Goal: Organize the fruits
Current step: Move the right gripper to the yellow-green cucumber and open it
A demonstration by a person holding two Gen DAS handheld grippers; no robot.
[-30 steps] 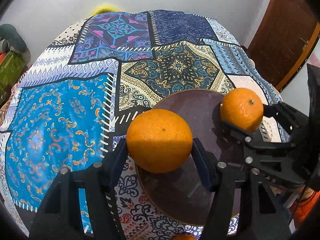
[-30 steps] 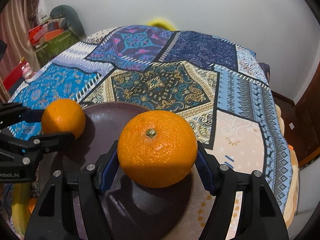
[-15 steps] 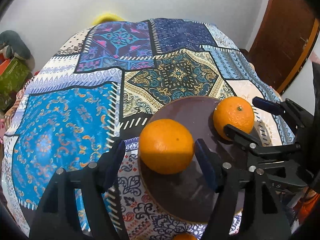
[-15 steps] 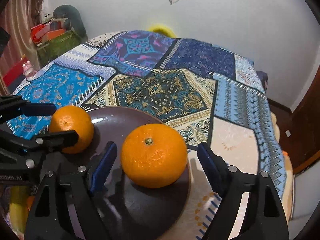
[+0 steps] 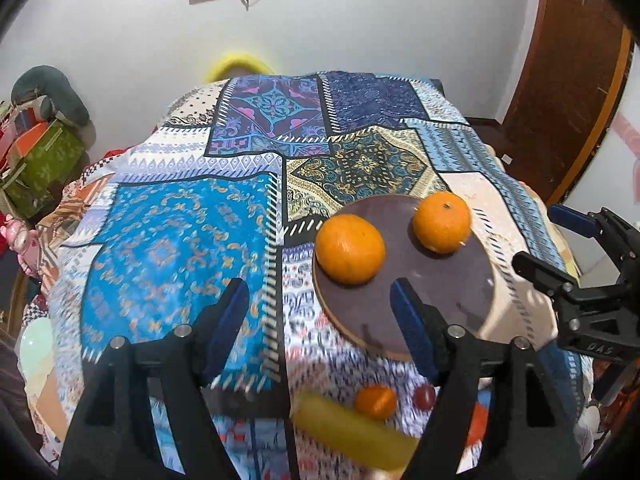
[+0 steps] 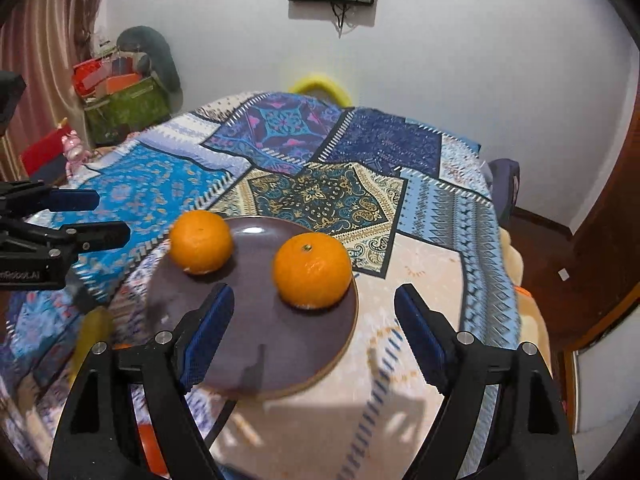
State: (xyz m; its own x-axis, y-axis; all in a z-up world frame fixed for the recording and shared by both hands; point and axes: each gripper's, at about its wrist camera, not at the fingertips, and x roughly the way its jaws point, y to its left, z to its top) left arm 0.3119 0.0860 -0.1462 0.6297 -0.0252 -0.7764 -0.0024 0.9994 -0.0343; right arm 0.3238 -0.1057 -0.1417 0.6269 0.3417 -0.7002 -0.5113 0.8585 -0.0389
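Observation:
Two oranges lie on a dark round plate point(image 5: 444, 304) on the patterned cloth. In the left wrist view the left orange point(image 5: 349, 249) and the right orange point(image 5: 442, 222) sit apart. My left gripper point(image 5: 320, 320) is open and empty, pulled back above the plate's near left. My right gripper point(image 6: 314, 330) is open and empty, behind the right orange point(image 6: 312, 275); the left orange point(image 6: 201, 242) lies further left on the plate point(image 6: 280, 360). Each gripper shows in the other's view, the right gripper point(image 5: 548, 244) at right and the left gripper point(image 6: 92, 216) at left.
Near the table's front edge lie a yellow banana point(image 5: 352, 436), a small orange fruit point(image 5: 376, 400) and a small red fruit point(image 5: 425, 396). A yellow chair back point(image 6: 316, 84) stands behind the table. Boxes and bags point(image 6: 120, 100) are piled at left. A wooden door point(image 5: 580, 100) is at right.
Both grippers opened, let go of their oranges on the plate, and drew back and up. The oranges now rest on the plate.

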